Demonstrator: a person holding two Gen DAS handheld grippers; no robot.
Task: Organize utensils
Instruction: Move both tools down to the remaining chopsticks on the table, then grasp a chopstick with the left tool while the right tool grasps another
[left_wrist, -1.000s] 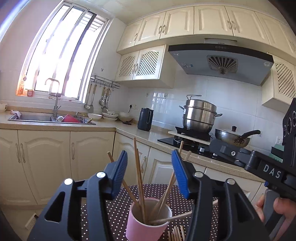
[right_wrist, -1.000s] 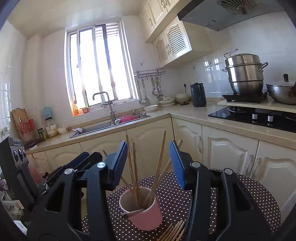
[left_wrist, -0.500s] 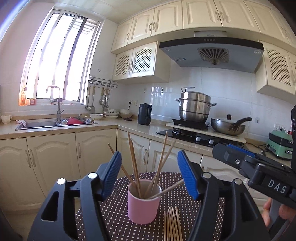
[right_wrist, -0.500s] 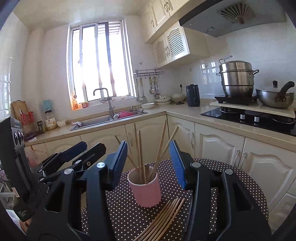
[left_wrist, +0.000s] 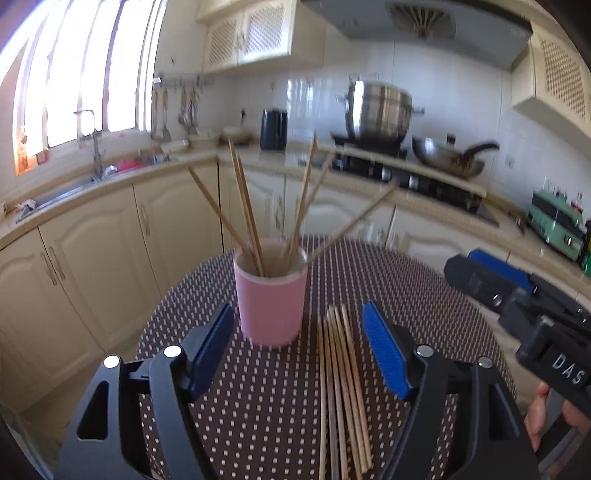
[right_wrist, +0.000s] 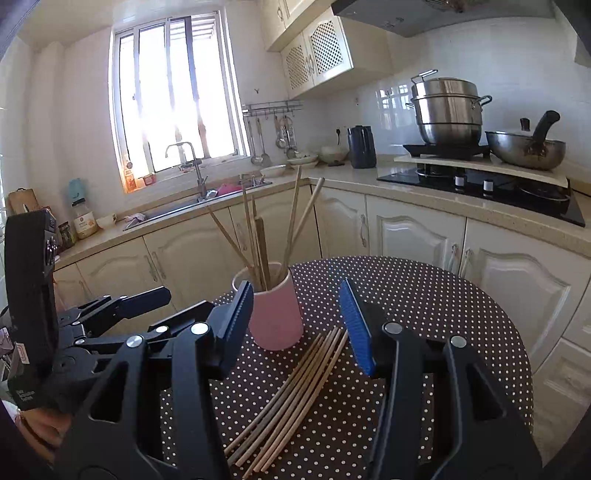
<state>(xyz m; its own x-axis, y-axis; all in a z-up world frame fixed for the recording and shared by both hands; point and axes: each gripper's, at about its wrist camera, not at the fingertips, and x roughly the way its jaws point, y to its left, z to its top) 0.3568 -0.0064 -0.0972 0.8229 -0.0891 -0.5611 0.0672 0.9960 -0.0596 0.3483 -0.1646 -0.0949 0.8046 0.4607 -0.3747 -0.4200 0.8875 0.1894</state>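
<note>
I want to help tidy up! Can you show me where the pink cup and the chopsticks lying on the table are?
pink cup (left_wrist: 271, 306): left wrist view, on its front wall.
chopsticks lying on the table (right_wrist: 291, 391): right wrist view, on the middle of the bundle.

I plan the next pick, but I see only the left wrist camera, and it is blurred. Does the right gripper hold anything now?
Observer: No. The right gripper has its jaws apart with nothing between them. The loose chopsticks lie on the table below.
Operator: Where is the pink cup from its side?
Observer: The pink cup stands partly behind its left finger. I cannot tell whether they touch.
Operator: What stands left of the sink?
Observer: A bottle with a blue-green cap, left of the sink.
</note>
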